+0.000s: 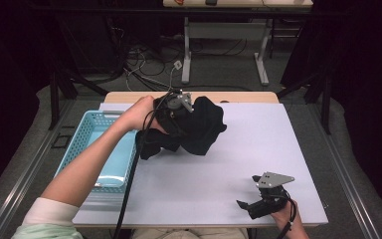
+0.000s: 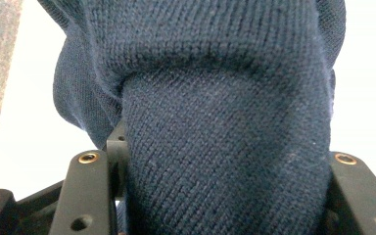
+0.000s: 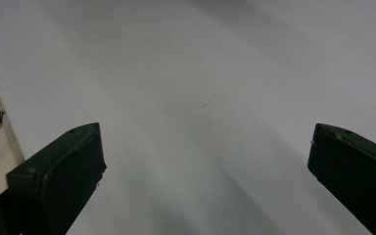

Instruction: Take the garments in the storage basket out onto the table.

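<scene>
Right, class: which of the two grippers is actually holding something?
The left gripper, by the light blue plastic basket: it is closed on the dark navy knitted garment. The right gripper hangs open over the bare white table.

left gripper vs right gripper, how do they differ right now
The left gripper is shut on the dark knit garment; the right gripper is open and holds nothing. The left is at the far side of the table beside the blue basket; the right sits at the near edge. Both are hand-held, with black jaws.
</scene>
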